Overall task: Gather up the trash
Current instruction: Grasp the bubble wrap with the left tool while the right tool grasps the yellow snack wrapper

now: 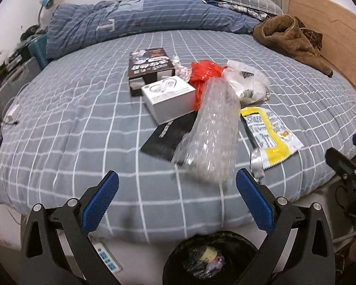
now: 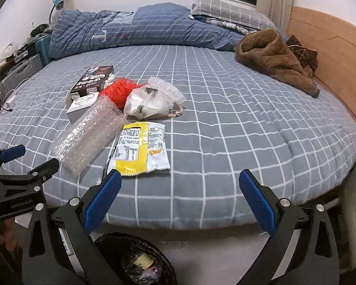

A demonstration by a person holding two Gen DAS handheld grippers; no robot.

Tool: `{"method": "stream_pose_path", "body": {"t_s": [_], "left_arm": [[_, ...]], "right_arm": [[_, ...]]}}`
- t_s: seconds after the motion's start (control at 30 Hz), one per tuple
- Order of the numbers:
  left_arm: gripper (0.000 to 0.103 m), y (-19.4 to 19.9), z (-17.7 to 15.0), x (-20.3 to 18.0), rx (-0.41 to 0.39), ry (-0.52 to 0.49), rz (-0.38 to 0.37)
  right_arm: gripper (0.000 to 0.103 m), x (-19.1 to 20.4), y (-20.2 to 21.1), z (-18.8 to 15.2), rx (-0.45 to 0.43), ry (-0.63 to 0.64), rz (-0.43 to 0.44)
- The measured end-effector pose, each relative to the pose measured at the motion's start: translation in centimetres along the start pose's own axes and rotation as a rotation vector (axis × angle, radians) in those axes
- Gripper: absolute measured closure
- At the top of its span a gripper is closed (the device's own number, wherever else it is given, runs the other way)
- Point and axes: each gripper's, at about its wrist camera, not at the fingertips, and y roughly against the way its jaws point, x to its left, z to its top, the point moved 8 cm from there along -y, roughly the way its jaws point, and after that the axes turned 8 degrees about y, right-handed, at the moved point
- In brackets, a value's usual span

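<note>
Two hand-held grippers hang at the foot of the bed (image 2: 225, 123), the left hand-held gripper (image 1: 177, 199) and the right hand-held gripper (image 2: 180, 198) both spread wide and holding nothing. The trash lies clustered mid-mattress: a bubble wrap sleeve (image 1: 213, 130) nearest, blurred, a yellow snack wrapper (image 2: 140, 147) beside it, a red bag (image 2: 121, 91) and boxes behind. The black-lined bin (image 1: 216, 256) sits directly below the bed edge, probably so pieces drop straight in.
</note>
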Motion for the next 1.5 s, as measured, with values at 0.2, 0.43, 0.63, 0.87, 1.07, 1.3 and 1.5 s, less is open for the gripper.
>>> {"method": "stream_pose_path", "body": {"t_s": [0.2,0.43,0.63,0.87,1.07,1.3,1.5], "left_arm": [[0.008,-2.6,0.7,-0.6,0.044,0.006,-0.033],[0.017,-4.6,1.3,-1.4,0.076,-0.005,-0.057],[0.032,-5.5,1.2,-2.0,0.102,-0.002,-0.097],[0.068,-5.9,0.5,-3.0,0.139,0.015,-0.146],[0.073,-5.7,0.3,-3.6,0.13,-0.004,-0.137],[0.074,-5.3,0.4,-3.5,0.117,-0.001,-0.138],[0.074,-4.1,0.9,-3.3,0.088,-0.003,-0.135]], "right_arm": [[0.008,0.7,-3.9,1.2,0.048,0.021,0.024],[0.013,1.9,-7.7,2.1,0.103,0.029,0.073],[0.022,3.0,-10.4,2.1,0.156,0.041,0.114],[0.047,4.2,-11.1,1.9,0.174,0.049,0.143],[0.072,3.5,-10.7,1.8,0.176,0.049,0.111],[0.087,2.9,-10.1,2.0,0.157,0.049,0.094],[0.093,2.6,-9.2,2.8,0.127,0.036,0.101]]}}
